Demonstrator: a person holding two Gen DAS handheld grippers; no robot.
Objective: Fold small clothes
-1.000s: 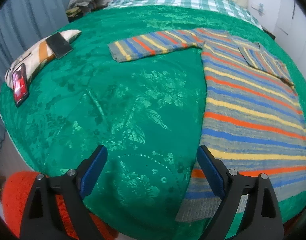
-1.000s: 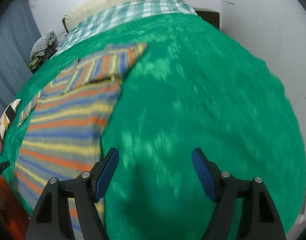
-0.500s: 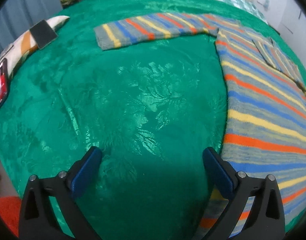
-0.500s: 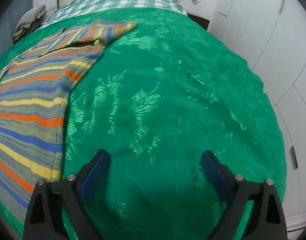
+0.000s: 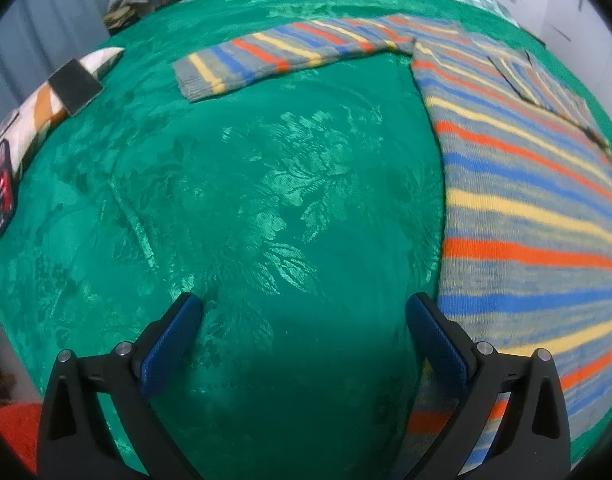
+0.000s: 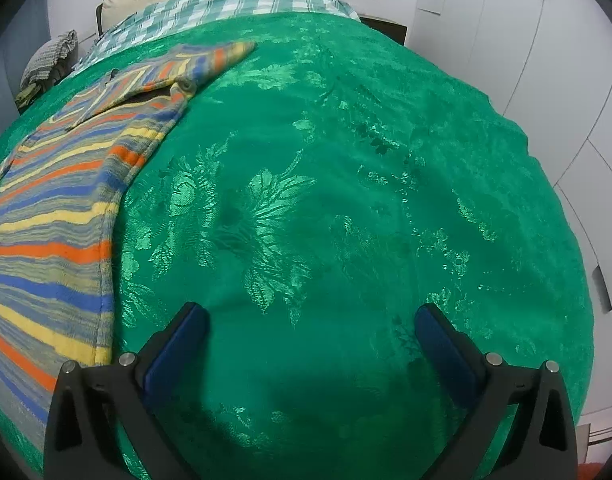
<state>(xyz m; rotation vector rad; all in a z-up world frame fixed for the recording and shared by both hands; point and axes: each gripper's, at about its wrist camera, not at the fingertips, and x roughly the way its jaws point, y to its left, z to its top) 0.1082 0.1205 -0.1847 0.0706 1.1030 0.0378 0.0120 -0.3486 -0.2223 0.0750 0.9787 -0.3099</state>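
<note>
The striped sweater (image 5: 517,184) lies flat on the green bedspread (image 5: 266,208), filling the right side of my left wrist view and the left side of my right one, which I take to mean it was spread out so that a fold can begin. One sleeve (image 5: 282,56) stretches out across the upper middle of the left view, away from the body of the garment, while the other sleeve (image 6: 194,68) is at the upper left of the right view, seemingly already turned in over the chest. My left hand-held gripper (image 5: 302,312) hangs low over bare bedspread at the bottom of its frame, jaws spread wide with nothing between them, its right finger just beside the sweater's side edge. My right hand-held gripper (image 6: 309,320) is likewise wide open and empty, over bedspread at the bottom of its frame, the sweater's other edge off to its left. Both point forward along the bed, roughly level, towards the checked sheet (image 6: 226,0) at the top.
</note>
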